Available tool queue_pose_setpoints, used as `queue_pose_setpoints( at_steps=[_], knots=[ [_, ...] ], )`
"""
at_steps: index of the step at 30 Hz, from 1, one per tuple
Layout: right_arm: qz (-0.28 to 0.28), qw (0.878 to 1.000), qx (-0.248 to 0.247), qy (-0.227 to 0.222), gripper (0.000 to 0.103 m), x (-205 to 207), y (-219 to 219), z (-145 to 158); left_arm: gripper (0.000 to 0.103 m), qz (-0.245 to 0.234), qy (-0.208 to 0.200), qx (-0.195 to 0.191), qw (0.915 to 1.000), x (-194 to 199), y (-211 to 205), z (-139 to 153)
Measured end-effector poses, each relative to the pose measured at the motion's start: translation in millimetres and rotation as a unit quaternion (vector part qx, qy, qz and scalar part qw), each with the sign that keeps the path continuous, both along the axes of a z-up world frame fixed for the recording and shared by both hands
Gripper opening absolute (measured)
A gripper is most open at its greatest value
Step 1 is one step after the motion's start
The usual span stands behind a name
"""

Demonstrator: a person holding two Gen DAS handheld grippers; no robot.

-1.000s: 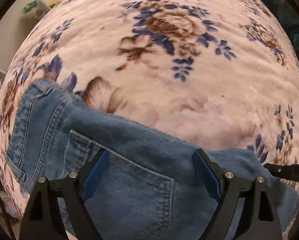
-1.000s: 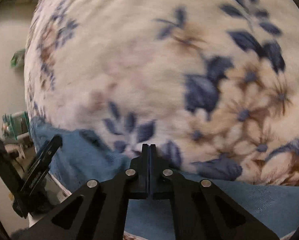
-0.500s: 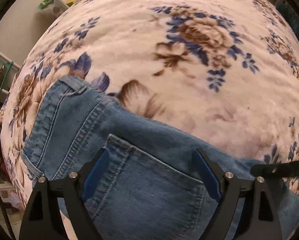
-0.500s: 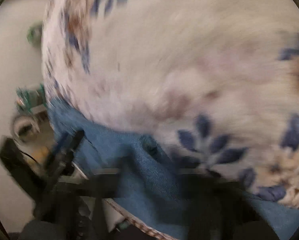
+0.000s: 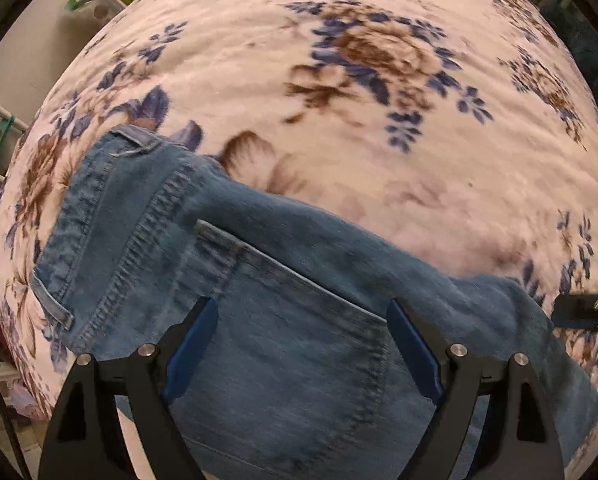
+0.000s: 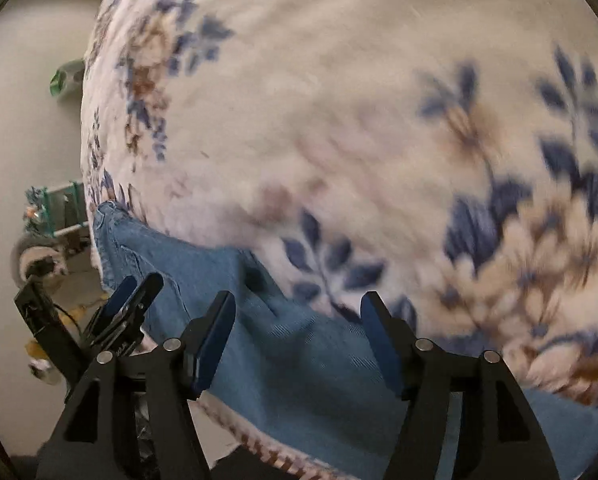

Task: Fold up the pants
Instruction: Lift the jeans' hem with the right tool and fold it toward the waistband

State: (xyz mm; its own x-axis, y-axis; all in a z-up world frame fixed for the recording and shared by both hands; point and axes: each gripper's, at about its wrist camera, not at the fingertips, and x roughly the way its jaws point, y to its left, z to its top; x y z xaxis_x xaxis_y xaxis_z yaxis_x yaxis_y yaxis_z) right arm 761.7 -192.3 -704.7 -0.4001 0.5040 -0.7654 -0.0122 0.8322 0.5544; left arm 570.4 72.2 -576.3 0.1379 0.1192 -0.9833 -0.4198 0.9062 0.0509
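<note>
Lying on the fuzzy floral blanket (image 5: 259, 60), faded denim pants (image 5: 283, 344) with stitched pocket; left gripper (image 5: 303, 344) gaping, empty; right gripper (image 6: 297, 336) just opened, gripping nothing.

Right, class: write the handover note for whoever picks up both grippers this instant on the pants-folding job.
Left gripper: open, empty, hovering over the back pocket of the blue denim pants.
Right gripper: jaws have just been opening; nothing pinched, denim lies below them.
Pants: lying along the near edge of the white floral fleece blanket, waistband end toward the left gripper's side.
Done: both grippers have let go; the pants look doubled over, though I cannot tell how many folds.
Left: check the fold, probably smooth it and fold again.
</note>
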Motion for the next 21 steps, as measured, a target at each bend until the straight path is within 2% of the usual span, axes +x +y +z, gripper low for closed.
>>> queue_pose_setpoints(
  at_steps=[2, 3, 4, 5, 9, 11, 13, 15, 17, 19, 20, 21],
  knots=[
    [0.004, 1.000, 0.020, 0.017, 0.067, -16, 14, -15, 0.086, -0.004, 0.000, 0.001, 1.0000, 1, -6, -1],
    [0.015, 1.000, 0.024, 0.006, 0.059, -22, 20, -16, 0.086, -0.006, 0.000, 0.002, 1.0000, 3, -11, -3],
    [0.036, 0.999, 0.018, -0.014, 0.045, -27, 25, -14, 0.086, -0.009, -0.001, 0.006, 0.9999, 4, -14, -2],
    [0.062, 0.997, -0.009, -0.037, 0.019, -33, 35, -14, 0.086, -0.011, -0.001, 0.008, 0.9999, 4, -18, -1],
    [0.088, 0.986, -0.066, -0.122, 0.012, -47, 47, -6, 0.086, -0.021, -0.002, 0.025, 0.9995, 5, -23, 2],
    [0.073, 0.986, -0.081, -0.128, 0.012, -50, 53, -8, 0.086, -0.026, 0.001, 0.032, 0.9992, 4, -33, 3],
    [0.041, 0.990, -0.077, -0.110, 0.012, -49, 44, -12, 0.086, -0.026, 0.004, 0.032, 0.9991, 2, -25, 4],
    [0.006, 0.996, -0.057, -0.074, 0.013, -47, 33, -20, 0.086, -0.025, 0.002, 0.036, 0.9990, 0, -24, 8],
    [-0.035, 0.998, -0.023, -0.045, 0.019, -44, 18, -17, 0.086, -0.023, 0.000, 0.033, 0.9992, -1, -25, 13],
    [-0.076, 0.996, 0.016, -0.038, 0.037, -44, -9, 1, 0.086, -0.026, -0.004, 0.032, 0.9991, -2, -31, 19],
    [-0.097, 0.994, 0.023, -0.053, 0.058, -46, -24, 13, 0.086, -0.030, -0.005, 0.032, 0.9990, -3, -33, 22],
    [-0.127, 0.988, 0.025, -0.079, 0.071, -51, -45, 29, 0.086, -0.035, -0.006, 0.032, 0.9989, -2, -38, 23]
  ],
)
